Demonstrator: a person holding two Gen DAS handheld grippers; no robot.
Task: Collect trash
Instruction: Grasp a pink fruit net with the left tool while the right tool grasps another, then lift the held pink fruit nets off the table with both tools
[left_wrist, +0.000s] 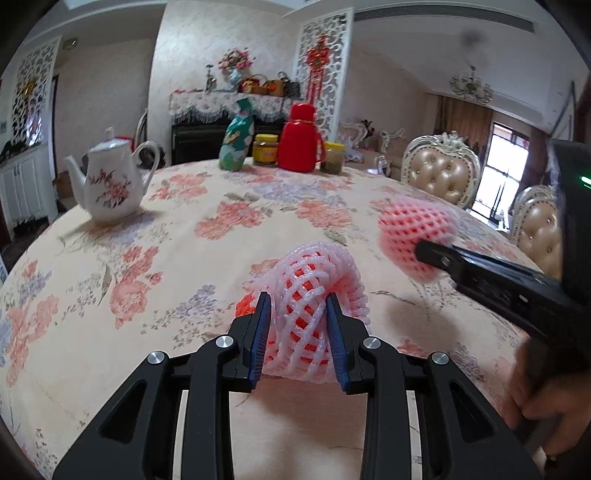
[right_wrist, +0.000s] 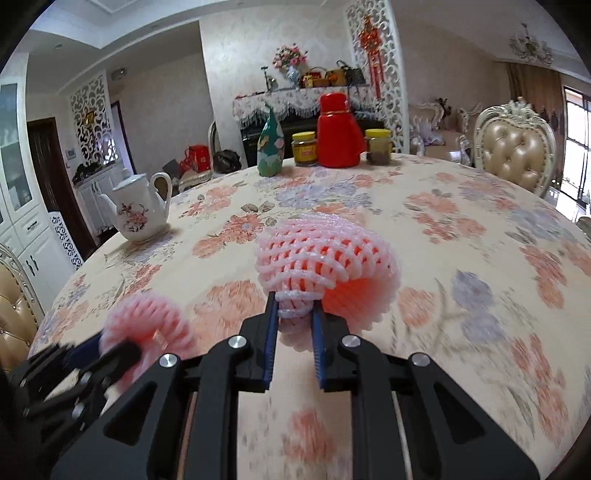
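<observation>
Over the floral tabletop (left_wrist: 184, 229): left gripper (left_wrist: 297, 317) fingers clamp one pink foam fruit net (left_wrist: 314, 280); right gripper (right_wrist: 293, 317) fingers pinch a second pink foam net (right_wrist: 321, 254), at 2 o'clock of the first.

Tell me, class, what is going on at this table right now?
A person is clearing up with a hand-held tool in each hand. The left tool is shut on a pink foam fruit net, and the right tool is shut on a second foam net. Both nets are held just over the flowered tablecloth. A teapot, a red flask and jars stand untouched farther back.
</observation>
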